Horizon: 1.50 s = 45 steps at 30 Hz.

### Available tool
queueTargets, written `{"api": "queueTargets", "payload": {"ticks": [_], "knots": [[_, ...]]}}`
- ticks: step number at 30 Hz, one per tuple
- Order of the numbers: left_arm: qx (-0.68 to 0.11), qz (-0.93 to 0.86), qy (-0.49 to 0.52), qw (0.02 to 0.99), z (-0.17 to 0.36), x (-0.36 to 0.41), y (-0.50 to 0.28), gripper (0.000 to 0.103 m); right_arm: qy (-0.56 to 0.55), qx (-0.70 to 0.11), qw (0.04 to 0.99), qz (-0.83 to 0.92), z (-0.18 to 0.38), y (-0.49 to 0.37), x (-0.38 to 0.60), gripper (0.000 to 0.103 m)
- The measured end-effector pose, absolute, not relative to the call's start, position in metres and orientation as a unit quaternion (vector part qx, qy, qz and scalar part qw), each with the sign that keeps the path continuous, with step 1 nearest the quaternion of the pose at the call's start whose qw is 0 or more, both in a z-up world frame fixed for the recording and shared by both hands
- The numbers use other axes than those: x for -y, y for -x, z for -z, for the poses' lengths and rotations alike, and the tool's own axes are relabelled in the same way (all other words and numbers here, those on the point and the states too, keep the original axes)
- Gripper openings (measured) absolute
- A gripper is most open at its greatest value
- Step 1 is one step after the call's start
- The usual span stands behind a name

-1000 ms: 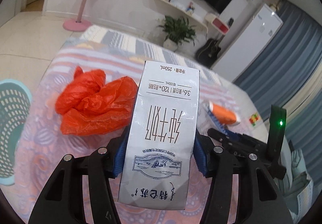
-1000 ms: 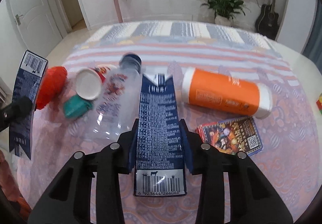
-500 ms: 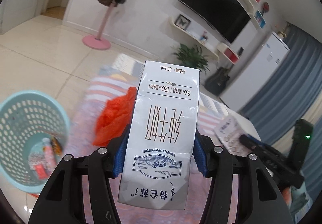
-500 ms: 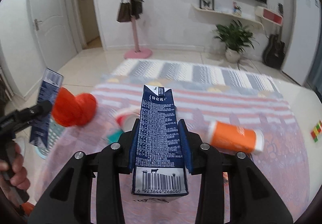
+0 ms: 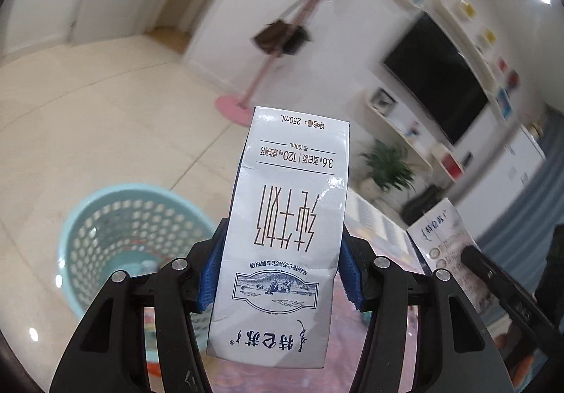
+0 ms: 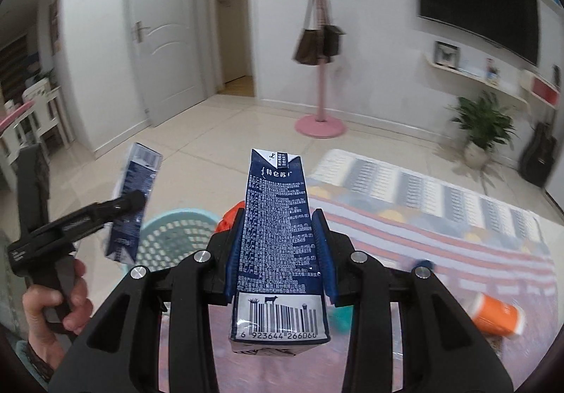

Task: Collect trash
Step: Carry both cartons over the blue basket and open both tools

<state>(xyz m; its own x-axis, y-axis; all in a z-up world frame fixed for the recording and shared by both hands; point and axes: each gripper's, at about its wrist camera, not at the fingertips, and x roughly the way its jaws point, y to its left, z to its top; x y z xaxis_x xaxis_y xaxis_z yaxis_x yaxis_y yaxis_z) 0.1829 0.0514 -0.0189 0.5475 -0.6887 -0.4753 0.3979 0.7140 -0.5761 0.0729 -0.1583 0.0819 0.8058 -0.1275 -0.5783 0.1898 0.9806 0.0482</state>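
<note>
Both tongs are loaded and neither carton is in the bin yet, so I'd call this the carrying stretch, with the drop to come. The left gripper (image 5: 278,273) has its blue pads pressed against the sides of a white milk carton (image 5: 285,227), printing upside down, its glossy face creased near the far end. The teal basket (image 5: 116,237) sits on the pale tiled floor ahead of and below those tongs, off to their left; its plastic wall is punched all over with oval holes, and a few blurred scraps seem to lie at the bottom. The right gripper (image 6: 280,262) is clamped just as firmly on a dark blue carton (image 6: 278,234), a slim box with dense white print, a barcode at the near end and a folded gable at the far end. Beyond and to the right of those tongs, the striped, patterned tablecloth (image 6: 440,227) carries more to collect: an orange cylindrical container (image 6: 497,317) with white ends lying on its side, and a crumpled orange bag (image 6: 231,213) peeking out behind the carton.
</note>
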Motion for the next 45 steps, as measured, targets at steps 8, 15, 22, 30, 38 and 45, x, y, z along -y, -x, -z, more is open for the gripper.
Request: {"api": "queueTargets", "payload": {"ticks": [8, 15, 22, 30, 38, 45], "knots": [[-0.358, 0.281, 0.268, 0.849, 0.029, -0.112, -0.2, 0.054, -0.042, -0.313, 0.948, 0.026, -0.071, -0.126, 0.095, 0.034], [-0.345, 0.28, 0.273, 0.853, 0.019, -0.128, -0.194, 0.054, -0.046, -0.325, 0.945, 0.01, -0.056, -0.142, 0.076, 0.034], [-0.385, 0.243, 0.246, 0.856, 0.038, -0.125, -0.206, 0.054, -0.082, -0.359, 0.93, -0.001, -0.026, -0.17, 0.072, 0.034], [-0.438, 0.21, 0.218, 0.847, 0.067, -0.116, -0.23, 0.054, -0.147, -0.407, 0.901, -0.011, 0.021, -0.206, 0.08, 0.034], [-0.439, 0.2, 0.213, 0.85, 0.068, -0.112, -0.232, 0.069, -0.174, -0.421, 0.89, -0.009, 0.042, -0.214, 0.087, 0.051], [-0.414, 0.186, 0.178, 0.873, 0.054, -0.106, -0.223, 0.07, -0.172, -0.427, 0.888, -0.012, 0.05, -0.203, 0.092, 0.051]]}}
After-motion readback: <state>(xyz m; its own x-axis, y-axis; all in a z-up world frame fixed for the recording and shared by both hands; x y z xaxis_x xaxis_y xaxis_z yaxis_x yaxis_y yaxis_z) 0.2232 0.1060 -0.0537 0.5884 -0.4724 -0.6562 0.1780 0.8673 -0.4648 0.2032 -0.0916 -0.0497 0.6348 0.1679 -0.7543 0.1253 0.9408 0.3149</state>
